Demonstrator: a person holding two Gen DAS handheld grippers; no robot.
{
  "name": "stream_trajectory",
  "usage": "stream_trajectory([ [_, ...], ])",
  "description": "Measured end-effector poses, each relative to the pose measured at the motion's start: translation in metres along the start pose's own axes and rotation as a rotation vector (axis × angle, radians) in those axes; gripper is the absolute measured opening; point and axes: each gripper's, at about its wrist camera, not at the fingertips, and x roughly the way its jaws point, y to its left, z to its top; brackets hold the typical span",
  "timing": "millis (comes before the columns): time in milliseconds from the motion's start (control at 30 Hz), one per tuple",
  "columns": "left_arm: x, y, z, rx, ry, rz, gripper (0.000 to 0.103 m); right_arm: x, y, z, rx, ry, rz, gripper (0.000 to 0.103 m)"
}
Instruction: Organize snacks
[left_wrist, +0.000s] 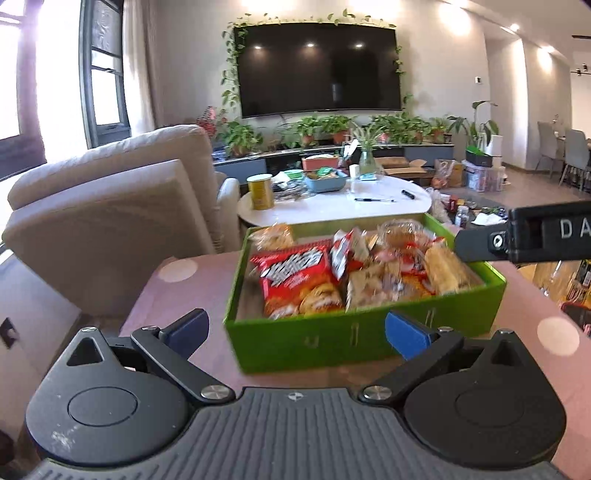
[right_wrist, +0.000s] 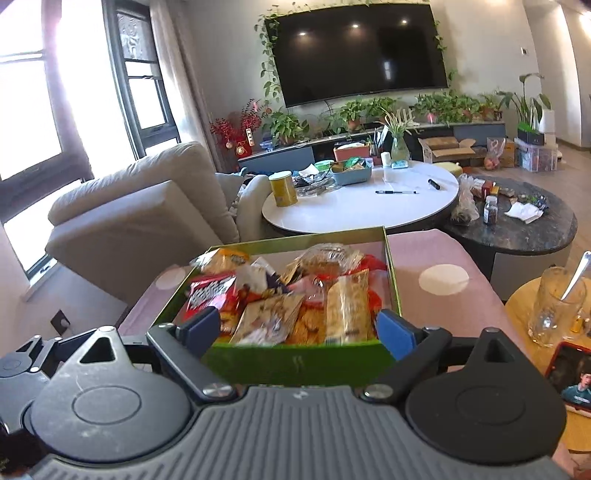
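A green box (left_wrist: 354, 338) full of snack packets stands on a pink table (left_wrist: 184, 295); it also shows in the right wrist view (right_wrist: 295, 360). A red packet (left_wrist: 295, 275) lies at its left, with pale wrapped breads (left_wrist: 445, 267) at its right. My left gripper (left_wrist: 297, 330) is open and empty, just in front of the box's near left wall. My right gripper (right_wrist: 297, 328) is open and empty, its blue pads (right_wrist: 395, 332) spread either side of the box's near end, above its near wall. The right gripper's body (left_wrist: 524, 236) shows over the box's right side.
A beige sofa (left_wrist: 110, 206) stands left of the pink table. Beyond is a white round table (right_wrist: 362, 203) with a yellow can (right_wrist: 282, 188), pens and a blue tray. A dark round table (right_wrist: 517, 229) is right of it. A glass mug (right_wrist: 557, 306) and a phone (right_wrist: 572, 376) lie at right.
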Motion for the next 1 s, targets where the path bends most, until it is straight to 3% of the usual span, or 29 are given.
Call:
stream_trajectory([
  [300, -0.032, 0.017, -0.022, -0.064, 0.022, 0.066, 0.102, -0.016, 0.01, -0.019, -0.015, 0.008, -0.018, 0.074],
  [467, -0.042, 0.026, -0.025, -0.087, 0.017, 0.066, 0.103, -0.019, 0.015, -0.024, -0.008, 0.018, -0.021, 0.074],
  [1000, -0.036, 0.029, -0.032, -0.105, 0.039, 0.062, 0.103, -0.014, 0.022, -0.037, -0.019, 0.037, -0.024, 0.074],
])
